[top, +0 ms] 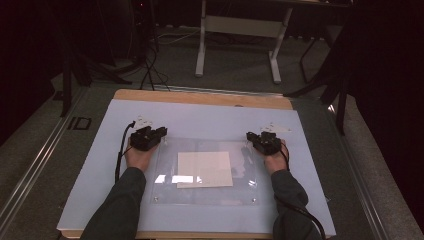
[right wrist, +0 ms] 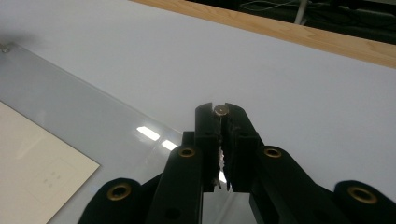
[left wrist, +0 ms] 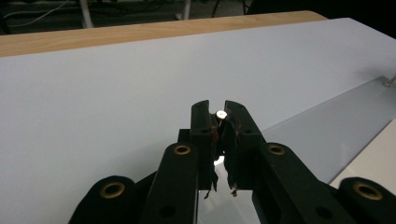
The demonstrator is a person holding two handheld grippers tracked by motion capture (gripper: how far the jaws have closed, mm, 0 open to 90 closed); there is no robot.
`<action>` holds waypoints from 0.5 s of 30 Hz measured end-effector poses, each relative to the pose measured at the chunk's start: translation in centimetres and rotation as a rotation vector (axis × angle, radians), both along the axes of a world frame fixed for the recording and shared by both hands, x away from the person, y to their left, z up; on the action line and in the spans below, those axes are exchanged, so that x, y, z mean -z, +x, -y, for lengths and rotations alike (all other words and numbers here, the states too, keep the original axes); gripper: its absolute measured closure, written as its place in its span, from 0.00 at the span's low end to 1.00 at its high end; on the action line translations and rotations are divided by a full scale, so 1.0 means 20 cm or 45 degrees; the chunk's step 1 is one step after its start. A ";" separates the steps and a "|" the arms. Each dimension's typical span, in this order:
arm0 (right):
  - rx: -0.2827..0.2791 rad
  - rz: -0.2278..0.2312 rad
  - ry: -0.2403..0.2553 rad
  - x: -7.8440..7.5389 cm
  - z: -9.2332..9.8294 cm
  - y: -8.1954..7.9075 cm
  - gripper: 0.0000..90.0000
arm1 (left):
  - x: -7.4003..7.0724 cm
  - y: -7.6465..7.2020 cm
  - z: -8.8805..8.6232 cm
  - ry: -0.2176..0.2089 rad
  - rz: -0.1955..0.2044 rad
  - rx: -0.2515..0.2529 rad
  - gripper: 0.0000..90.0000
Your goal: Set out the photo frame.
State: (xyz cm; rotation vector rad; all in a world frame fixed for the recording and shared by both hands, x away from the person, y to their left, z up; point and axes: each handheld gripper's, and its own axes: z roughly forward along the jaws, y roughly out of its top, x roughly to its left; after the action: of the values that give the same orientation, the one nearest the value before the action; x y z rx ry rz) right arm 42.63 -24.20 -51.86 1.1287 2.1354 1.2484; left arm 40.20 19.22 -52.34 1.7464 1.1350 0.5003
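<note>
Clear acrylic sheet (top: 205, 172) lies flat over a cream paper (top: 204, 169) on the counter (top: 100, 165), each tool, left (top: 161, 132) and right (top: 249, 136), clamped on a far-corner stud, so lifting evenly together seems wisest.

No legible text is being shown.

Faint grey marks are being seen on the cream paper sheet (right wrist: 32, 163) in the right gripper view, but they are too small and blurred to be read; no label, brand, number or sign is being displayed anywhere else.
</note>
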 end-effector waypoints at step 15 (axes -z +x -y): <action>-0.001 -0.016 0.012 0.00 0.00 0.01 0.95 | 0.01 0.01 -0.01 -0.046 -0.020 -0.012 0.93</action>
State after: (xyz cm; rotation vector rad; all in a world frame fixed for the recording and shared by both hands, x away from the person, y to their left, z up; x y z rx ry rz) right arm 42.75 -24.25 -51.86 1.1423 2.1415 1.2561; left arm 40.36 19.34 -52.53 1.7177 1.1568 0.4695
